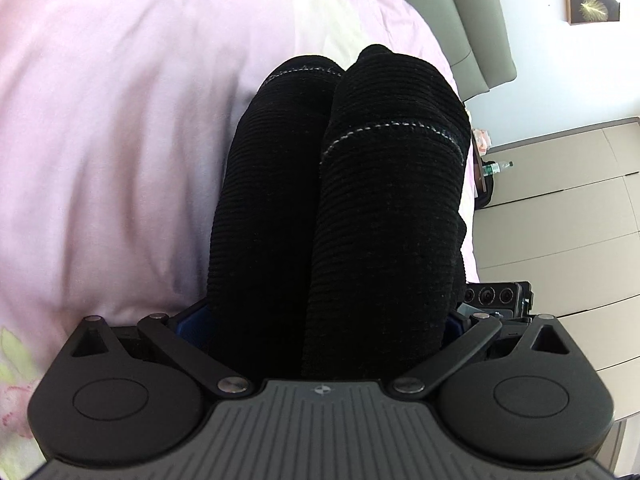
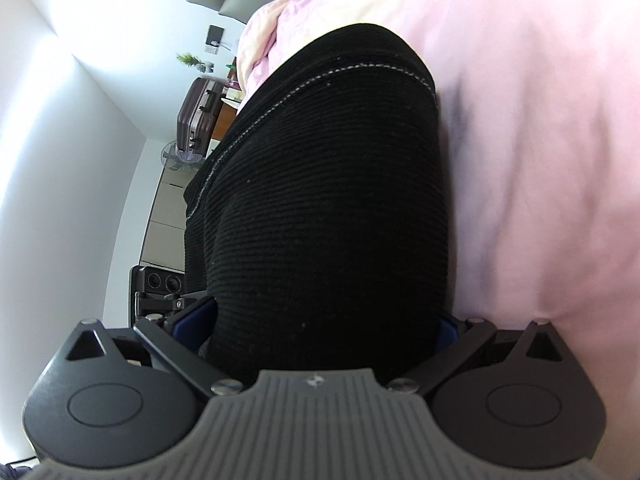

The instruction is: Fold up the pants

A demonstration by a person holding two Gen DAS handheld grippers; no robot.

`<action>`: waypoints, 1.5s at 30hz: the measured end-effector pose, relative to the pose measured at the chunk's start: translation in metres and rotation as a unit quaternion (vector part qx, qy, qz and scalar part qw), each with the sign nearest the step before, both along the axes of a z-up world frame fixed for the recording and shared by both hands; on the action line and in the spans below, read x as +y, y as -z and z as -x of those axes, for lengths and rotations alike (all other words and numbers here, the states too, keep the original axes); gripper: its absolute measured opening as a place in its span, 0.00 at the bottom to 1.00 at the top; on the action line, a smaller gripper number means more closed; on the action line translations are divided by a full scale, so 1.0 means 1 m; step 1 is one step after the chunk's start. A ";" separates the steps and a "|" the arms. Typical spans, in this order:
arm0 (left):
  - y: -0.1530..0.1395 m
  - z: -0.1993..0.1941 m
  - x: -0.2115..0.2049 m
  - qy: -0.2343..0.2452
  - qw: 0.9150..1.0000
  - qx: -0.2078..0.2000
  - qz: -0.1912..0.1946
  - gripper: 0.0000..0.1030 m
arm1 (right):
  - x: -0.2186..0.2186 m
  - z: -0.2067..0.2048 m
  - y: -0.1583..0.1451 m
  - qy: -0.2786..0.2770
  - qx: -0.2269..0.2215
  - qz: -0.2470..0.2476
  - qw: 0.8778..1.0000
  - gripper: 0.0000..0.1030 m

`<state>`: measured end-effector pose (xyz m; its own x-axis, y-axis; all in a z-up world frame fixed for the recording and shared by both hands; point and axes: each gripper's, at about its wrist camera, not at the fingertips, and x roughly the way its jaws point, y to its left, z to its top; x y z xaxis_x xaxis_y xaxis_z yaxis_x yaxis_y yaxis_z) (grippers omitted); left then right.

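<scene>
The black ribbed pants [image 1: 360,200] with a white stitched seam hang bunched over a pink bedspread [image 1: 120,120]. In the left wrist view two thick folds of the fabric fill the space between the fingers of my left gripper [image 1: 320,320], which is shut on them. In the right wrist view the pants [image 2: 328,200] drape forward from my right gripper [image 2: 328,320], also shut on the cloth. The fingertips of both grippers are hidden by fabric. The other gripper shows at the edge of each view [image 1: 496,296] [image 2: 160,284].
The pink bedspread [image 2: 540,140] covers the bed under both grippers. A grey headboard [image 1: 472,20] stands behind it. A purple suitcase [image 2: 198,112], a fan and a plant stand by the white wall. Tiled floor [image 1: 560,220] lies beside the bed.
</scene>
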<state>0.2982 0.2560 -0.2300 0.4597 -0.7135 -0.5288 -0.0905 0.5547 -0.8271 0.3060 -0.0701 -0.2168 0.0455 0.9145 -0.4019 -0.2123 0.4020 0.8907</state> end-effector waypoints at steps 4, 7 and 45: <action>-0.008 0.012 -0.008 -0.021 1.000 -0.010 -0.017 1.00 | -0.004 0.009 -0.007 0.006 -0.032 0.009 0.999 0.83; -0.020 0.018 -0.019 -0.025 0.999 -0.022 -0.037 0.92 | -0.006 0.016 -0.012 0.010 -0.043 0.011 0.999 0.76; -0.116 0.094 -0.114 0.050 0.994 -0.097 -0.021 0.81 | -0.139 0.240 -0.161 0.133 -0.061 -0.004 0.989 0.69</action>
<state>0.2037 0.1420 -0.1137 0.4842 -0.7401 -0.4667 0.1262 0.5869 -0.7998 0.0658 -0.2088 -0.0555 0.3337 0.8667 -0.3708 -0.2062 0.4510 0.8684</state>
